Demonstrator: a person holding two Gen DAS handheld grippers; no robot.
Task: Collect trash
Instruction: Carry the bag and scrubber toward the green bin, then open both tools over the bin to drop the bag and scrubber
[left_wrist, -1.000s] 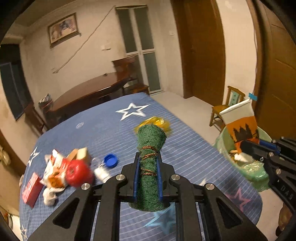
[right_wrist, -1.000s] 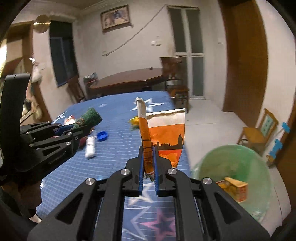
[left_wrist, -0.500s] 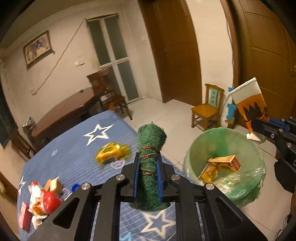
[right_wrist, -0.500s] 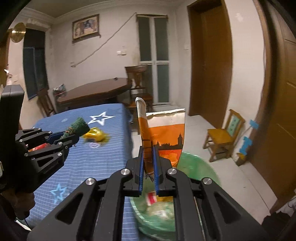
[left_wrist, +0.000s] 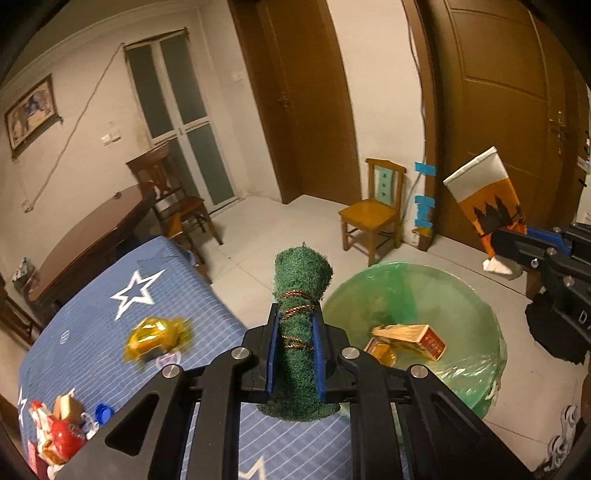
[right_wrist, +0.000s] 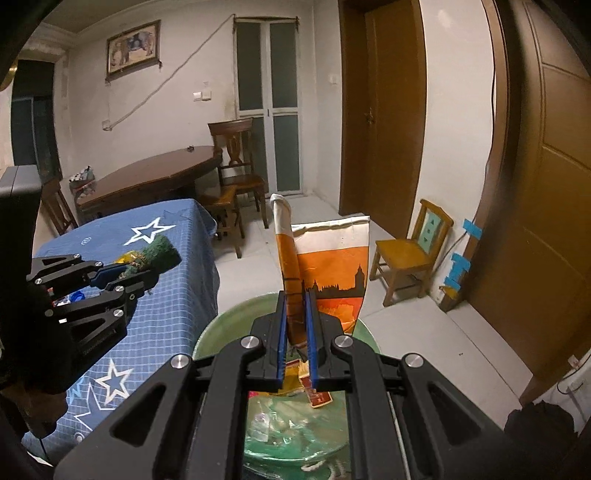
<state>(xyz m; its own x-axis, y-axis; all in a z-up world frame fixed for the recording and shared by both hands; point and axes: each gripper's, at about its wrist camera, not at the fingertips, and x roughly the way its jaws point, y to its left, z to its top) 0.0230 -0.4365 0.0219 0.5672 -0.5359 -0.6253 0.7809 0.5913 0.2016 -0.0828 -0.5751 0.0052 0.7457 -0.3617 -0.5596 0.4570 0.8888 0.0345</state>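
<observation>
Trash bin, lined with a green bag, now sits directly below and ahead of both grippers; one second ago both views were centred on the blue star-print tablecloth, so both tools have swung rightward off the table.

1. Left gripper: jaws clamped on a rolled green scouring pad bound with thin copper-coloured wire. The roll stands upright between the blue pads. It hangs at the table's right edge, just left of the bin rim, not yet over the opening.

2. Right gripper: jaws clamped on the folded edge of an orange-and-white paper bag printed with a dark skyline. The bag stands upright above the bin, over its opening in the right wrist view.

3. Bin contents: an orange carton and smaller wrappers already lie inside.

4. Remaining on the table: a yellow wrapper near the middle, and at the near left a cluster with a red round object, a blue bottle cap and torn packaging.

Assessment: the carry phase appears nearly complete. The right tool is likely in position to release; the left probably needs to travel further right first. Several items remain to be collected.
</observation>
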